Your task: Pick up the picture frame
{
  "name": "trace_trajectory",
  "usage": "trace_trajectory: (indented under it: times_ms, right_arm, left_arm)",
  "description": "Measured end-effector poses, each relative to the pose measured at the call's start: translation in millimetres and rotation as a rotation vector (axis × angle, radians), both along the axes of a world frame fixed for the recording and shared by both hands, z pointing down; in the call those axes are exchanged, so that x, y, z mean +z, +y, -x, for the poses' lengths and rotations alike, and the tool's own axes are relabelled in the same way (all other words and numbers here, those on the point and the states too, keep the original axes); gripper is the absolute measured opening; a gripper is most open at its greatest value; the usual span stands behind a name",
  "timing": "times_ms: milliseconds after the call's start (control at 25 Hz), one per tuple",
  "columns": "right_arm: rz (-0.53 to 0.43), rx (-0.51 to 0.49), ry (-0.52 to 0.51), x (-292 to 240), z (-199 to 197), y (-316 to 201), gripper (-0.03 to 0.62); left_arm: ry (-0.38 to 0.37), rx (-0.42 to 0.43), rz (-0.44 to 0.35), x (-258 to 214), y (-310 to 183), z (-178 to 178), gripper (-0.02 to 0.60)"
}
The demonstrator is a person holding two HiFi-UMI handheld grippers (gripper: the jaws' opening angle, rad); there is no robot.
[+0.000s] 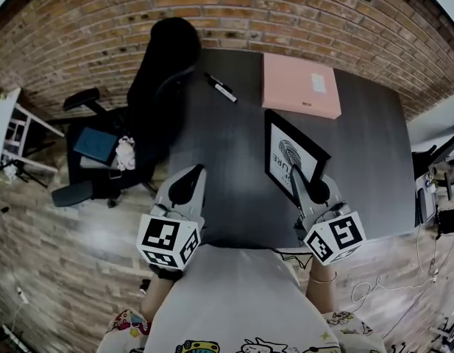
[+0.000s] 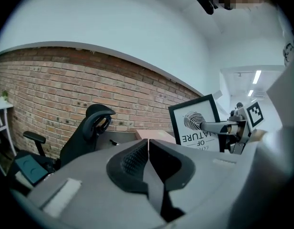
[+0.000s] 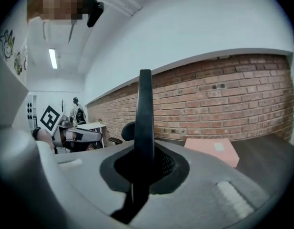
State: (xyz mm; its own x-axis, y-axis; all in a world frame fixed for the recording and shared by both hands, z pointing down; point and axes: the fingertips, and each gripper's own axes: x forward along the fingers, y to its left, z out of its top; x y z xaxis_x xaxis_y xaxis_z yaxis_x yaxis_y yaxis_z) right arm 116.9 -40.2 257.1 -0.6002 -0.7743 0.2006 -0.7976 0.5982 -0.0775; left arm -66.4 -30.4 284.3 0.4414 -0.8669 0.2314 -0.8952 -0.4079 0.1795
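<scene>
Right gripper (image 1: 295, 175) and left gripper (image 1: 198, 172) are sitting closest to the head cam, at the near edge of the desk (image 1: 366, 160).

Right gripper is clamping the frame (image 1: 289, 153) by its near edge. Its own view is showing the thin black rim edge-on, running straight up between the pads. Left gripper is clenched on nothing, jaws meeting flush, hanging well apart from the frame.

Frame is looking lifted off the desk and tilted, with its printed face turning toward the left gripper.

Handling, my read:
- Frame is looking light and stiff: slim black rim, white print with dark lettering.
- I can't tell if the front is glass or acrylic, so I'm treating it as fragile.
- Rim is looking smooth, so probably slick under the pads.
- A one-edge pinch is leaving the whole panel cantilevered, so I'm expecting it to want to pivot in the grip.
- Best hold is on the rim, mid-side, never on the face. The free gripper taking the opposite edge would be steadying it.

Surroundings:
- Desk is showing a dark matte woodgrain top.
- Box (image 1: 300, 85) is lying flat at the far side: pink, rectangular, matte, small pale label.
- Pen (image 1: 221, 88) is lying beside it, black.
- Chair (image 1: 164, 65) is standing at the left end of the desk, black and padded.
- Wall (image 1: 101, 20) is showing rough red brick.
</scene>
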Motion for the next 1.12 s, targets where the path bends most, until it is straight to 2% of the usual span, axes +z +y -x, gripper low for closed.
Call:
trace_trajectory:
  times_ms: [160, 400, 720, 1120]
  right_arm:
    - [-0.054, 0.026, 0.053, -5.6, -3.4, -1.5, 0.012]
    - [-0.088, 0.060, 0.081, -4.6, -6.0, -3.7, 0.012]
    - [-0.049, 0.062, 0.051, 7.8, -5.0, -10.1, 0.012]
    - [-0.033, 0.054, 0.040, 13.3, -1.7, -12.0, 0.012]
  left_arm:
    - [-0.024, -0.015, -0.014, -1.2, 0.9, 8.2, 0.014]
    - [-0.045, -0.024, -0.031, -0.7, 0.6, 16.8, 0.014]
    - [-0.052, 0.026, -0.036, 8.3, -1.8, 11.4, 0.014]
    - [-0.054, 0.033, -0.016, 15.2, -7.7, 9.8, 0.014]
